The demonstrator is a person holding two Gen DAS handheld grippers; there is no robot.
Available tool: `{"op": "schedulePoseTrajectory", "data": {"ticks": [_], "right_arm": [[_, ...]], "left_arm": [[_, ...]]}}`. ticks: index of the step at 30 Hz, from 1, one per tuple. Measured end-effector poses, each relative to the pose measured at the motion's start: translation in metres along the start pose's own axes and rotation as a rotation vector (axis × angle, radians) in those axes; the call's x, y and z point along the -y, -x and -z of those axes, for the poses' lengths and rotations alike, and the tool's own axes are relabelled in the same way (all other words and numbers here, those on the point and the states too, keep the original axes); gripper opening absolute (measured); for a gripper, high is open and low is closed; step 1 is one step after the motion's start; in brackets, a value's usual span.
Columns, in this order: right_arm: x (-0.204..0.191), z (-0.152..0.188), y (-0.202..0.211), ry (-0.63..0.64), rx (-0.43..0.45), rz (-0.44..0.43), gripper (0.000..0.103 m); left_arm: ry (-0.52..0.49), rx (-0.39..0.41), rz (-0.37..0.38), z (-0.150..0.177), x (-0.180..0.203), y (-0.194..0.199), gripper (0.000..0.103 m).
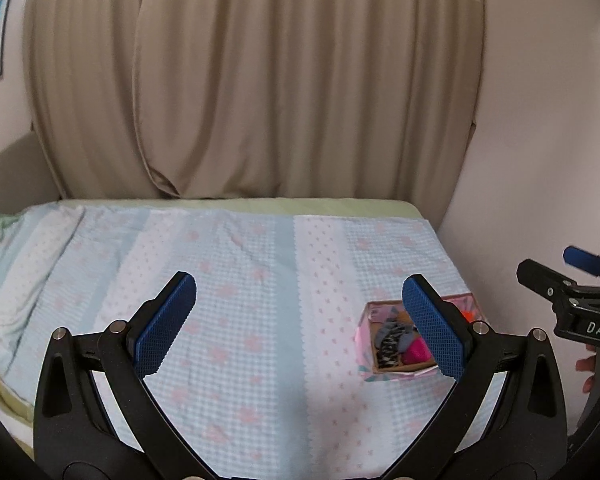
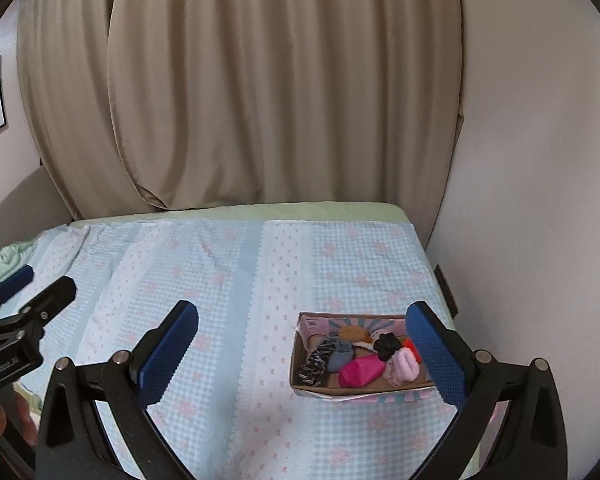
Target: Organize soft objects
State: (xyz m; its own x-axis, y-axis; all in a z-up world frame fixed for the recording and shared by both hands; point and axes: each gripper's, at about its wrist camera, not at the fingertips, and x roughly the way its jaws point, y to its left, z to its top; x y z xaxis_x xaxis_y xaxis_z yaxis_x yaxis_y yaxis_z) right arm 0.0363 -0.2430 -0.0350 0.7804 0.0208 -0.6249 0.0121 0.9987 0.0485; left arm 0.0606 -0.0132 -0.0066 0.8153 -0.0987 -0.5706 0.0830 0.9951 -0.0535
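Observation:
A small open cardboard box (image 2: 300, 360) sits on the bed at the right, near the wall. It holds several soft items: a magenta pouch (image 2: 360, 371), a pale pink scrunchie (image 2: 404, 365), a black scrunchie (image 2: 386, 346), a grey piece (image 2: 340, 354), a black-and-white patterned piece (image 2: 314, 366), a brown piece (image 2: 354, 334) and a red one (image 2: 411, 346). My right gripper (image 2: 302, 354) is open and empty, above the bed in front of the box. My left gripper (image 1: 300, 328) is open and empty, left of the box (image 1: 366, 340). Each gripper shows at the edge of the other's view.
The bed is covered with a light blue and white checked blanket (image 2: 220, 280) with pink flowers. Beige curtains (image 2: 260, 100) hang behind the bed. A white wall (image 2: 540, 200) runs along the bed's right side. Bunched green bedding (image 2: 0, 260) lies at the far left.

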Motion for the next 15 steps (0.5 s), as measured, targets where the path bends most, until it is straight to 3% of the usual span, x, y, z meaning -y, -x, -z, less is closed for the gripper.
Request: {"op": "schedulePoseTrajectory", "data": {"ticks": [15], "right_arm": [[-0.009,0.002,0.006,-0.003,0.008,0.02,0.103]], "left_arm": [[-0.01,0.009,-0.01,0.012,-0.012,0.006,0.103]]}}
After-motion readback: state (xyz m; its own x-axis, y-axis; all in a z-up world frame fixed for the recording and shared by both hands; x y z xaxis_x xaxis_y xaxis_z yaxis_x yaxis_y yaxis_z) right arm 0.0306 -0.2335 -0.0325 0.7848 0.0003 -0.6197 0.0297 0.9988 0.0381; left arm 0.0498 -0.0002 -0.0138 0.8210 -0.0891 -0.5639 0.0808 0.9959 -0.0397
